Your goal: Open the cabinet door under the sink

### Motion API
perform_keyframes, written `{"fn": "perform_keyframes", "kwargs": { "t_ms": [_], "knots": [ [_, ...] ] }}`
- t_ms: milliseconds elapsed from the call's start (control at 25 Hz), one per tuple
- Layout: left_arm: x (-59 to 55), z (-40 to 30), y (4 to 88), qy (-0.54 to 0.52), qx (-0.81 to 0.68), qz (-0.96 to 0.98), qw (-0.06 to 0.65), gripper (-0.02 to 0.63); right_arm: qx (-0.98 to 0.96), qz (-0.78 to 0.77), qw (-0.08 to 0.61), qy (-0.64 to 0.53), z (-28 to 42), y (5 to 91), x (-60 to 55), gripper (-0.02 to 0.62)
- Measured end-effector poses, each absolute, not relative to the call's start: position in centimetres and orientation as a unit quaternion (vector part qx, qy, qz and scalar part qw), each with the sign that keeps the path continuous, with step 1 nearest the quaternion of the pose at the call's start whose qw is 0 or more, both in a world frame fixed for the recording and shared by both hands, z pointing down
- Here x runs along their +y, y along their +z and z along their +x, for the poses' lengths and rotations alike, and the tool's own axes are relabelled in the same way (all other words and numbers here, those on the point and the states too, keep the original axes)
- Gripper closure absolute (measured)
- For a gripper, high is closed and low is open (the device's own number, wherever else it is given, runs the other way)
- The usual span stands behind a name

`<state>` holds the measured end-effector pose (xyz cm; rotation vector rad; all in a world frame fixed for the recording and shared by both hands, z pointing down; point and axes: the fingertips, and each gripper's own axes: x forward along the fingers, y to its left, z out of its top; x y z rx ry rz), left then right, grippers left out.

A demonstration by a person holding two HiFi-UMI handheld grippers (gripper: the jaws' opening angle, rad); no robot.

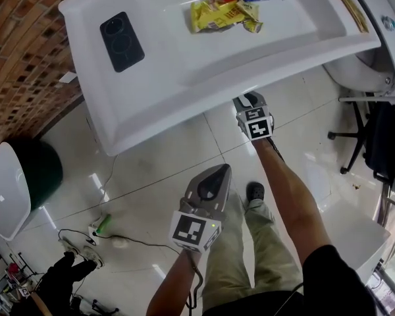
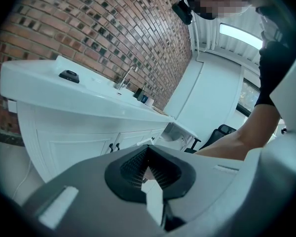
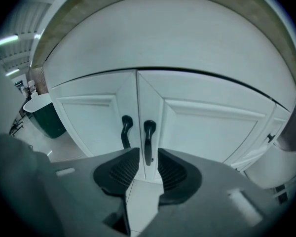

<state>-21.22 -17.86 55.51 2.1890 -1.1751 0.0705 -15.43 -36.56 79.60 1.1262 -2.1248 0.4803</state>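
Note:
In the right gripper view, two white cabinet doors (image 3: 202,122) meet in the middle under the sink counter. Each carries a black handle: the left handle (image 3: 126,131) and the right handle (image 3: 148,141). My right gripper (image 3: 143,168) is open and points at the seam, and the right handle's lower end shows in the gap between the jaws. No pad presses on it. In the head view, the right gripper (image 1: 248,101) reaches under the white counter's front edge (image 1: 184,110). My left gripper (image 1: 218,175) hangs back over the floor, shut and holding nothing.
A black phone-like slab (image 1: 122,41) and a yellow snack packet (image 1: 217,15) lie on the counter. A brick wall (image 1: 16,51) is at the left. An office chair (image 1: 375,143) stands at the right. Cables (image 1: 85,239) and a green object (image 1: 103,224) lie on the tiled floor.

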Motion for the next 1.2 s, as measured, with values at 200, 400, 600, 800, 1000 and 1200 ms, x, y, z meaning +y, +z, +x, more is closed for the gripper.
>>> {"fn": "perform_keyframes", "kwargs": {
  "t_ms": [200,400,600,800,1000,1200],
  "knots": [
    [-17.4,-21.4,55.4,0.027,-0.448,0.833,0.324,0.589,-0.807,0.443,0.337,0.199,-15.4,80.6,-37.2,0.491],
    [-17.0,-22.0,55.9,0.027,-0.454,0.827,0.330,0.589,-0.806,0.442,0.337,0.204,-15.9,80.9,-37.5,0.494],
    [-16.9,-22.2,56.1,0.026,-0.458,0.823,0.334,0.589,-0.806,0.443,0.337,0.202,-16.1,81.2,-37.7,0.524],
    [-16.9,-22.1,56.0,0.025,-0.456,0.825,0.334,0.589,-0.807,0.438,0.343,0.197,-16.4,81.3,-38.1,0.537],
    [-17.1,-22.2,56.1,0.026,-0.455,0.825,0.334,0.589,-0.810,0.434,0.338,0.201,-16.7,81.2,-38.2,0.551],
    [-17.1,-22.3,56.0,0.028,-0.458,0.824,0.332,0.589,-0.810,0.433,0.338,0.207,-16.6,81.2,-38.1,0.554]
  ]
}}
